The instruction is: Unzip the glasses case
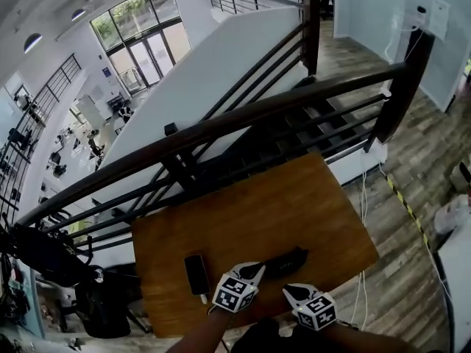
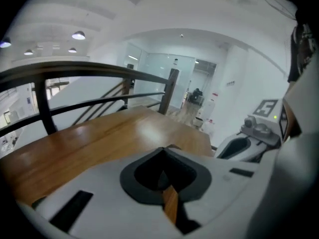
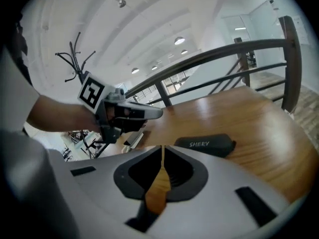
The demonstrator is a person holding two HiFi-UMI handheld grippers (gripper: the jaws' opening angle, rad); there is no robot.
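Left gripper (image 1: 254, 269) and right gripper (image 1: 293, 291) are at the near edge of the table (image 1: 294, 197), both with jaws pressed together, and the case (image 1: 285, 260) is not gripped.
The black case lies flat on the wooden table, near the front edge and right of centre, with its long side across. The left gripper's tip is just at the case's left end; contact is unclear. The left gripper view shows its jaws closed on nothing, with bare tabletop ahead. The right gripper sits on the person's side of the case, apart from it. The right gripper view shows its jaws meeting, empty, with the case ahead and white print on its side. A black device (image 1: 196, 272) lies left of the left gripper. A dark railing (image 1: 221, 127) runs behind the table. The zip cannot be made out.
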